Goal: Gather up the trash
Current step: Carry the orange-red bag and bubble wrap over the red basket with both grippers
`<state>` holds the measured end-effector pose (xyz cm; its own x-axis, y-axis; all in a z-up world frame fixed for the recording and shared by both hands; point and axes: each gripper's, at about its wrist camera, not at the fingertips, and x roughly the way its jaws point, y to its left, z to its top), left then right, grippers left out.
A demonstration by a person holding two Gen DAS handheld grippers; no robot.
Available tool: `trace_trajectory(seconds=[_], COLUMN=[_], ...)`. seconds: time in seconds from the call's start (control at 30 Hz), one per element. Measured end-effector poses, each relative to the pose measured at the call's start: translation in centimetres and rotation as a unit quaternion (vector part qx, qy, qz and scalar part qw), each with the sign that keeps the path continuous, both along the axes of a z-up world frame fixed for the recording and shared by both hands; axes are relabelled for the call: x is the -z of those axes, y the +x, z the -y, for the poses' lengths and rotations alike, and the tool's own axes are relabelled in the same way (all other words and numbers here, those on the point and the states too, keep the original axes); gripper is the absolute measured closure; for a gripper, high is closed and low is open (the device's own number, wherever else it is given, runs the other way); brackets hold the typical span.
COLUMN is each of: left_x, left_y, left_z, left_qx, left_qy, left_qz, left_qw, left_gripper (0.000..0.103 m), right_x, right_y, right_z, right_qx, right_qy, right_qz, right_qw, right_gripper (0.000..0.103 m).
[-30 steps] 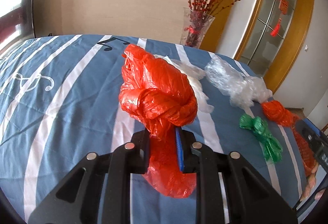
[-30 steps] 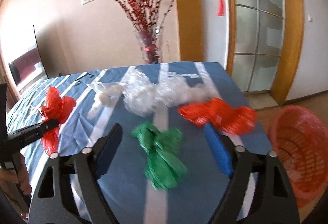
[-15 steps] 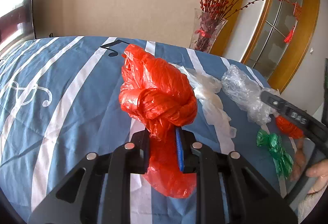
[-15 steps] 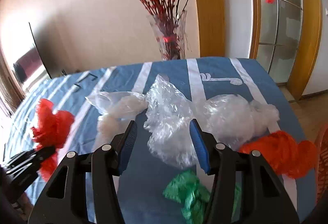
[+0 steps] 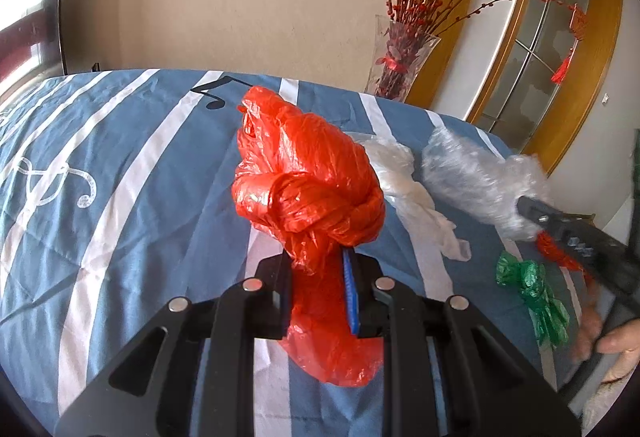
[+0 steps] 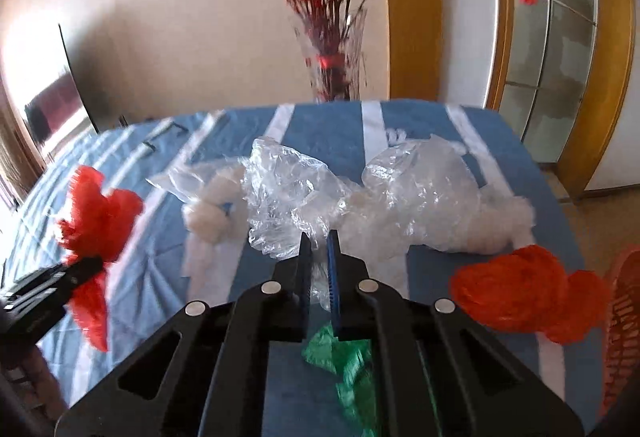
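My left gripper [image 5: 316, 261] is shut on a knotted red plastic bag [image 5: 308, 189], held up above the blue striped cloth [image 5: 120, 177]. The same bag [image 6: 96, 213] shows at the left of the right wrist view. My right gripper [image 6: 319, 241] has its jaws closing onto the lower edge of a crumpled clear plastic bag [image 6: 288, 189], with the film pinched between the pads. A second clear bag [image 6: 420, 197] and a white bag [image 6: 208, 217] lie beside it. A green bag [image 6: 336, 349] lies under the right gripper, and another red bag [image 6: 520, 285] to its right.
An orange mesh basket [image 6: 624, 317] stands off the cloth's right edge. A glass vase [image 5: 400, 61] of red branches stands behind the far edge. A dark screen [image 6: 60, 105] leans at the far left. A hand [image 5: 616, 345] holds the right gripper's handle.
My right gripper moved from the green bag to the clear plastic bag and shut on its edge. The left gripper kept its hold on the red bag, almost still.
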<state>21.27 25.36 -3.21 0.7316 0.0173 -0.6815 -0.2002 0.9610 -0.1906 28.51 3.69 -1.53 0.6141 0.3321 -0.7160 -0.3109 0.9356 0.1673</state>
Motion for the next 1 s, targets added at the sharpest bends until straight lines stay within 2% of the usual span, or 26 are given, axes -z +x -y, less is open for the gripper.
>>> trace_trajectory(seconds=[0.3,0.5,1.0], left_x=[-2.1,-3.8,-6.2], left_y=[-1.8,-2.6,-2.4], left_z=[2.3,4.9,14.3], left_qx=[0.019,0.041,0.119], left_qy=[0.002,0.004,-0.003], left_qz=[0.024,0.039,0.050], left_qw=[0.9995,0.9984,0.9917], left_gripper=[0.082,0.082,0.082], right_x=[-5.9,-8.3,-9.3], right_y=[-4.5,-7.1,-12.0], right_z=[5.5,10.4,20.5], right_qx=[0.031,0.073,0.162], right_qy=[0.041,0.054,0.060], right_qz=[0.059,0.088,0.114], right_qw=[0.997,0.992,0.978], right_gripper=[0.095,0.095,0.095])
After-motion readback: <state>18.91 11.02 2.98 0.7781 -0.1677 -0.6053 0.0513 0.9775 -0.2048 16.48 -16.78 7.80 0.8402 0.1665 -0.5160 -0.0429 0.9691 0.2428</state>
